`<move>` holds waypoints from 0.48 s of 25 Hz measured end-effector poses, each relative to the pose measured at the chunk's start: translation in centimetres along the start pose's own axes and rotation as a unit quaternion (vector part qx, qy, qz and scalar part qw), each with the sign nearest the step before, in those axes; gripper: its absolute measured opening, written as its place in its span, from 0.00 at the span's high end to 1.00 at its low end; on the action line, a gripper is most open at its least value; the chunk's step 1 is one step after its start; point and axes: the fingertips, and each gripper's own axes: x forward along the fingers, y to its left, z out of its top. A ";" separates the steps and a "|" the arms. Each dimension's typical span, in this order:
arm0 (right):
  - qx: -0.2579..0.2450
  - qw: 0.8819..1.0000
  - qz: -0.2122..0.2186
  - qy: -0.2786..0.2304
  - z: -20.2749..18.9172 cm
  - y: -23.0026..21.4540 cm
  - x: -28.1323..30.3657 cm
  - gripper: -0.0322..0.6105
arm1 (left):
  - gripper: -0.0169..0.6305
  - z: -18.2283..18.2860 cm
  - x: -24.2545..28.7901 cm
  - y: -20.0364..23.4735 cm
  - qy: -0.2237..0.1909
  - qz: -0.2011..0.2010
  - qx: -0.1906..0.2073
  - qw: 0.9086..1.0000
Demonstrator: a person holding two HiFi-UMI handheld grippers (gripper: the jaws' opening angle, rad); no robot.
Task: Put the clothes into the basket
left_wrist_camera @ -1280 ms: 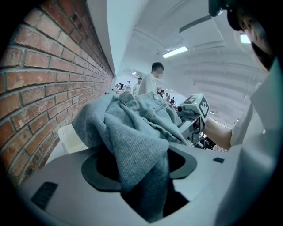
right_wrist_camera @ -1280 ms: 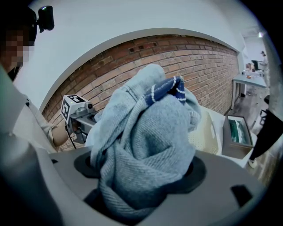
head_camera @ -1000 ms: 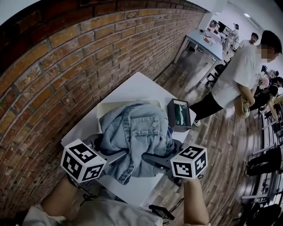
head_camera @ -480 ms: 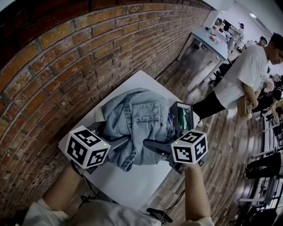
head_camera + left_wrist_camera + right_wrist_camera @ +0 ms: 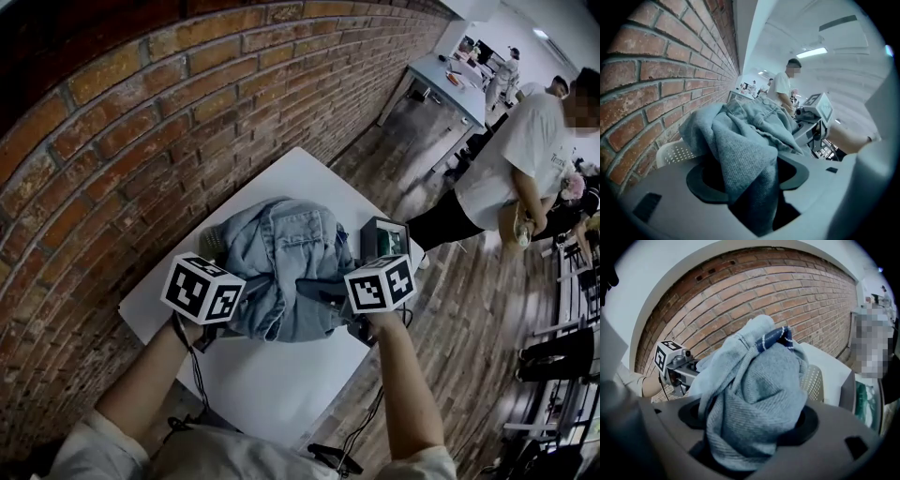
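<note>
A light blue denim jacket point(image 5: 281, 262) hangs bunched between my two grippers, over the far half of the white table point(image 5: 281, 375). My left gripper point(image 5: 255, 298) is shut on its left side, with cloth filling the jaws point(image 5: 750, 187). My right gripper point(image 5: 321, 298) is shut on its right side, its jaws stuffed with denim point(image 5: 750, 432). A dark blue trim with white stripes point(image 5: 776, 336) shows on top of the bundle. The white perforated basket point(image 5: 677, 152) sits under and behind the jacket, and only a bit of its wall point(image 5: 813, 380) shows. In the head view the jacket almost hides it.
A grey open box with green contents point(image 5: 386, 239) stands right of the jacket, close to my right gripper. The brick wall point(image 5: 141, 141) runs along the table's left side. A person in a white shirt point(image 5: 511, 159) stands on the wood floor to the right.
Both grippers have carried the jacket forward and down. It now hangs lower and covers the basket, whose rim showed a second ago. The grips are unchanged.
</note>
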 end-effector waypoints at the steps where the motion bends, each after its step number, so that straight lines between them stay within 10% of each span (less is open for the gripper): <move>1: 0.010 1.000 0.002 0.013 -0.3 -0.4 0.5 0.34 | 0.56 -0.4 0.4 0.4 0.009 0.003 -0.009 1.000; 12: 0.098 0.988 0.002 0.121 -2.8 -3.5 3.8 0.32 | 0.56 -3.6 3.3 3.1 0.071 0.026 -0.070 0.995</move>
